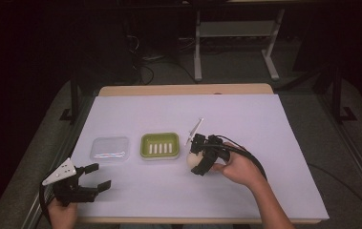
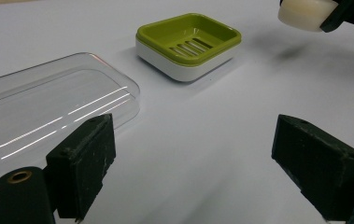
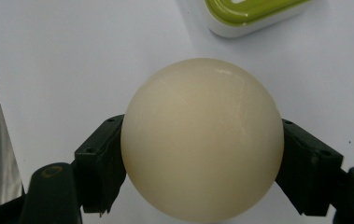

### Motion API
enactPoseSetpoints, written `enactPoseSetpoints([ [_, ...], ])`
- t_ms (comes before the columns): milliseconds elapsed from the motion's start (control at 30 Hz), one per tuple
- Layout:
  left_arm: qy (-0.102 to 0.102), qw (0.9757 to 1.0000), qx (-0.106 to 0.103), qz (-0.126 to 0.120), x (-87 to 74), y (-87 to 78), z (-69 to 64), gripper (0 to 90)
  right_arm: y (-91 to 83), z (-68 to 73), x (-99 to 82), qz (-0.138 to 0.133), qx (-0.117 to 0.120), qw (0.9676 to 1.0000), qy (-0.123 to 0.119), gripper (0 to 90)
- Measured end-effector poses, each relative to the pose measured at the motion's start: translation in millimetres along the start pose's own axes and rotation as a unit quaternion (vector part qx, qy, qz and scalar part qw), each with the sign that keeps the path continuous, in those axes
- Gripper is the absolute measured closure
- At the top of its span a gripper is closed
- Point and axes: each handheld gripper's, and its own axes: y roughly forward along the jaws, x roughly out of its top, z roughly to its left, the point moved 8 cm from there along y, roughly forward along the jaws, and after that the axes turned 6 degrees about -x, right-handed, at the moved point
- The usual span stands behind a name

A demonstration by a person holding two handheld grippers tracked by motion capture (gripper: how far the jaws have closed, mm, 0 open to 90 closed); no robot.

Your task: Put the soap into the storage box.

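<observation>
Soap in my right claw, tabletop mostly open.
High view: right claw (image 1: 196,161) pinches the cream soap (image 1: 193,160) at 3 o'clock of the green dish (image 1: 159,145). Left gripper view: left claw (image 2: 202,163) spread, empty, clear lid (image 2: 48,107) at 10 o'clock. Right gripper view: soap clamped.

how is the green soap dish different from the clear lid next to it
The soap dish is opaque, green over a white base, with drain slots; the clear lid is see-through and plain. The dish sits open side up, while the lid looks domed side up. The dish lies nearer the table's middle, the lid to its left. Both are rounded rectangles, resting flat, untouched.
</observation>
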Motion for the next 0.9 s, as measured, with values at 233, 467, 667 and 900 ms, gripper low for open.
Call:
enactPoseSetpoints([
  [233,-0.001,1.0000,0.000,-0.001,0.1,-0.5,-0.1,12.8,-3.8,0.9,13.7,-0.003,0.003,0.9999,-0.012,24.4],
  [467,-0.002,1.0000,0.000,-0.003,0.4,-0.5,-0.2,12.8,-7.2,1.1,22.7,-0.008,0.005,0.9998,-0.017,24.4],
  [667,-0.003,1.0000,0.001,-0.004,0.6,-0.8,-0.1,12.8,-9.6,0.8,29.8,-0.006,0.003,0.9997,-0.023,24.4],
  [900,-0.001,1.0000,0.001,-0.004,0.5,-1.5,0.6,12.8,-12.7,0.4,42.0,-0.008,0.002,0.9996,-0.028,24.4],
])
